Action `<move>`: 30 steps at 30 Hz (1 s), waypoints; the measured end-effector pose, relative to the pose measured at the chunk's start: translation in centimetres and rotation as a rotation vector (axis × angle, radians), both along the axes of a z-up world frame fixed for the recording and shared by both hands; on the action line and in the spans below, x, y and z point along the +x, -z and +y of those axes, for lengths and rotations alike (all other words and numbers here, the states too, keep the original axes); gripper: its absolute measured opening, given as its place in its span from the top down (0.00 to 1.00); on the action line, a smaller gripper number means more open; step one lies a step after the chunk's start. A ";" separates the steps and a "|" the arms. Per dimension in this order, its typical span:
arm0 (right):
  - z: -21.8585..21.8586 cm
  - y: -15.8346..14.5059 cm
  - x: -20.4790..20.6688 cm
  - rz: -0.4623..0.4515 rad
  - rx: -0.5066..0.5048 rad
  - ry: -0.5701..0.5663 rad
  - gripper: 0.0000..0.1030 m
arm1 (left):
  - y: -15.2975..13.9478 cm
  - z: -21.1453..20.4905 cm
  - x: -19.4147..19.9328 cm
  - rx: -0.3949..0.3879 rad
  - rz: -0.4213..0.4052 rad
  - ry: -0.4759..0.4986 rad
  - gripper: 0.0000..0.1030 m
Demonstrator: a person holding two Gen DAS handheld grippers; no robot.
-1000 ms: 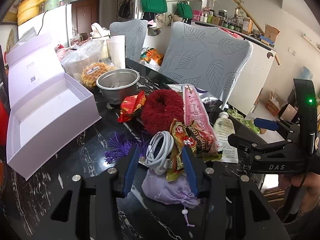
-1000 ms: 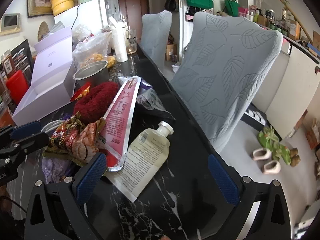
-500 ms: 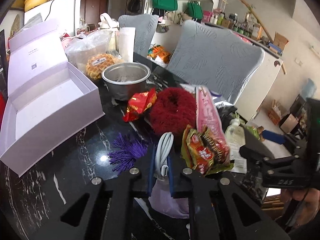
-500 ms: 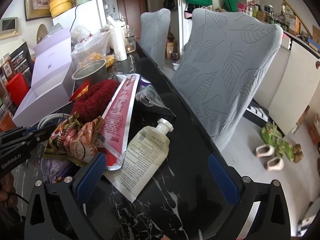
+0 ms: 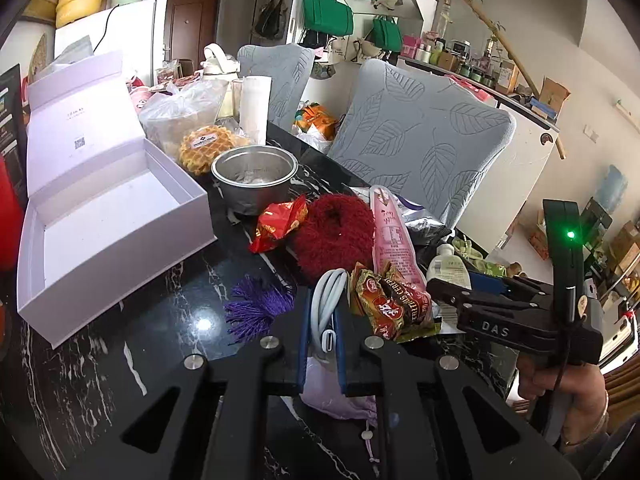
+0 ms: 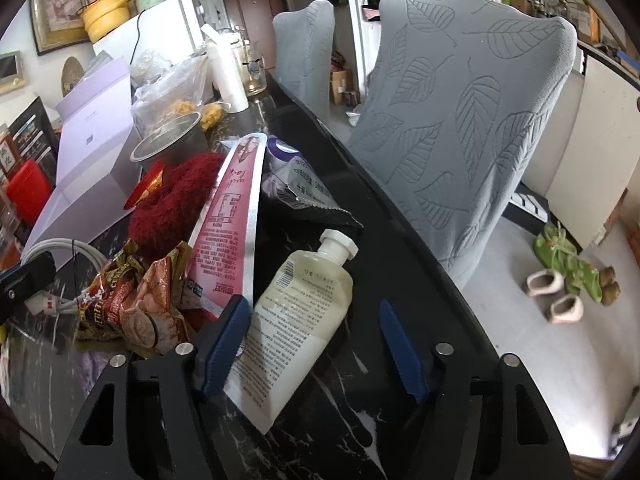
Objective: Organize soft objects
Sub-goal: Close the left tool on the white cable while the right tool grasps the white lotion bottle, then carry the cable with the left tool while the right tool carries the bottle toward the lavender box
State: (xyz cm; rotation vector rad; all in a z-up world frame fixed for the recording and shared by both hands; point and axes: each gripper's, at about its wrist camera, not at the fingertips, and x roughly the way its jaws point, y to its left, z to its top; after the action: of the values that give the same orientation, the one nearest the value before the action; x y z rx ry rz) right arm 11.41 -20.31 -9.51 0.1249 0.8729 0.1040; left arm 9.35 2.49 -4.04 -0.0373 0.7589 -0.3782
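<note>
- Near the tabletop's (image 5: 132,320) front edge: my left claw (image 5: 322,338) is clamped on the white cable (image 5: 326,300).
- Along its right edge: my right claw (image 6: 312,344) stands apart, straddling the lotion tube (image 6: 296,320).

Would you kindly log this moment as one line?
left gripper: shut on white cable | right gripper: open around lotion tube | white box: open

Your left tool (image 5: 322,338) covers most of the lilac pouch (image 5: 336,394) and the white cable's (image 5: 329,300) near end. The tube's (image 6: 294,322) label print is too small to read. The red container (image 6: 28,190) is cut off at left.
</note>
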 end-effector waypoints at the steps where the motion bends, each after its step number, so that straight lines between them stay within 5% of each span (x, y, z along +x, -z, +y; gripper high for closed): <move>1: 0.2 0.0 0.1 0.000 0.000 0.000 0.50 | 0.0 0.1 -0.1 -0.002 0.002 -0.001 0.89; 3: 0.6 0.0 0.3 -0.008 0.001 -0.004 0.73 | 0.1 0.3 -0.1 -0.002 0.004 -0.008 0.89; 6: 1.0 0.1 0.5 -0.023 -0.026 0.005 0.90 | -0.1 0.7 -0.2 -0.013 0.004 -0.016 0.89; 9: 0.5 0.0 0.5 -0.011 0.038 0.012 0.90 | -0.2 0.8 -0.3 -0.013 -0.004 -0.019 0.89; 21: 1.2 -2.6 -1.7 -0.094 -0.035 0.008 0.90 | -1.2 3.0 -1.8 -0.039 -0.033 -0.047 0.89; 30: 4.9 -5.1 -3.1 -0.159 -0.037 -0.088 0.90 | -2.3 7.0 -4.3 -0.044 -0.070 -0.155 0.89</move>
State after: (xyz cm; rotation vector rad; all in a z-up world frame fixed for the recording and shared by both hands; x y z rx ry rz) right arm 8.27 -15.41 -4.40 0.0427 0.7214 0.1775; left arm 5.08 9.46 -1.70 -0.1233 0.6738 -0.2476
